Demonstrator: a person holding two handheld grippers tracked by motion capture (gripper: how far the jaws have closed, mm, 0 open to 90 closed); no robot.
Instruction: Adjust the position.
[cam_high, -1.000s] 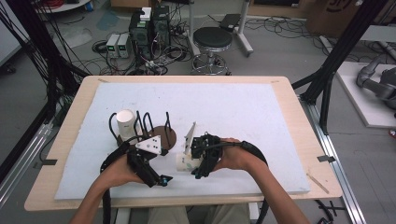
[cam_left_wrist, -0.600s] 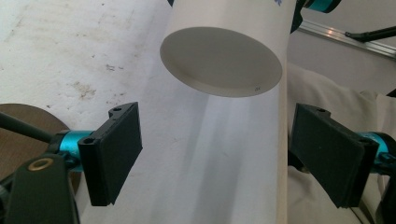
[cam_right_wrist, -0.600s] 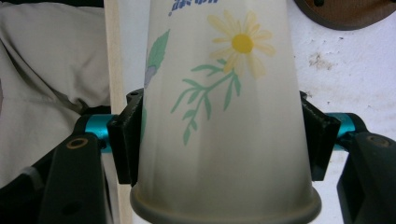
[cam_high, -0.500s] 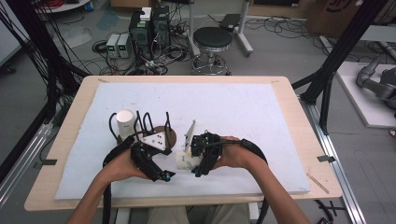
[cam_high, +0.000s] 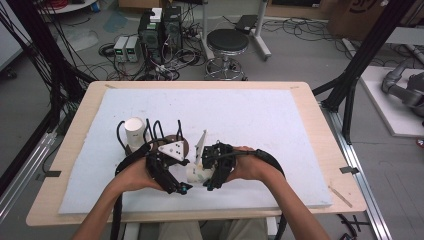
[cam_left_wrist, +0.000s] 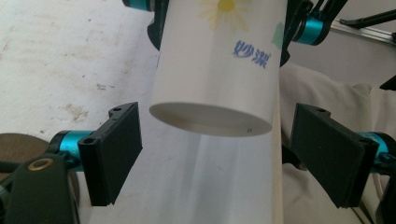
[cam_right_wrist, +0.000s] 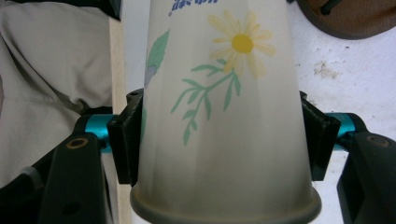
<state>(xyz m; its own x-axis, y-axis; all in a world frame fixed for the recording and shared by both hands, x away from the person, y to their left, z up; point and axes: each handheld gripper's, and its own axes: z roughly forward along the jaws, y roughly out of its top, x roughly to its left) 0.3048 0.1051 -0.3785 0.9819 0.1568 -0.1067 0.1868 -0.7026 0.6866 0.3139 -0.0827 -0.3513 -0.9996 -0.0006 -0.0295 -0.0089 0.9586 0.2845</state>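
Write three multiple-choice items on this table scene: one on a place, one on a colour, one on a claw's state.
1. Where is the daisy-printed paper cup?
A. between the two claws at the near edge of the table
B. on the stool
C. at the far right corner of the table

2. What colour is the centre of the flower printed on that cup?
A. red
B. yellow
C. black

3. How does the right claw stand?
A. wide open, away from the cup
B. shut on nothing
C. shut on the cup near its rim

Answers:
1. A, the high view shows it between both hands at the table's near edge.
2. B, the right gripper view shows a yellow centre with pale petals.
3. C, both pads press the cup's sides just by the rolled rim.
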